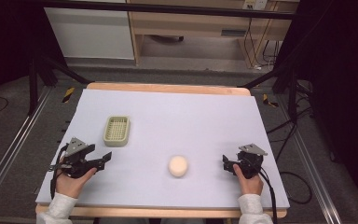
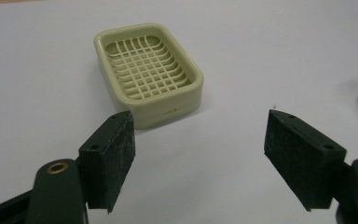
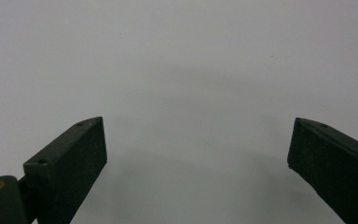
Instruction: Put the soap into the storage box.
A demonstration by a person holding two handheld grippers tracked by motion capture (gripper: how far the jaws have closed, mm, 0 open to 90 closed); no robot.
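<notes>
L tool sits at the worktop's 8 o'clock, jaws apart w/ nothing between them, aimed at the soap dish just ahead toward 12. R tool at 4 o'clock, jaws wide, also empty. Soap bar lies btwn the two tools, near 6, well apart from the dish. Looks like the approach step, nothing gripped yet. Next prob: one tool closes in on the soap, jaws straddling it, then squeezes gently since it's rounded and may slip.

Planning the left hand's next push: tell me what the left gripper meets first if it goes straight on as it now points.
Probably the green soap dish. The left gripper stands open with nothing between its jaws, and the dish lies ahead, slightly left of centre; depth is unclear, so it might pass just beside it.
</notes>
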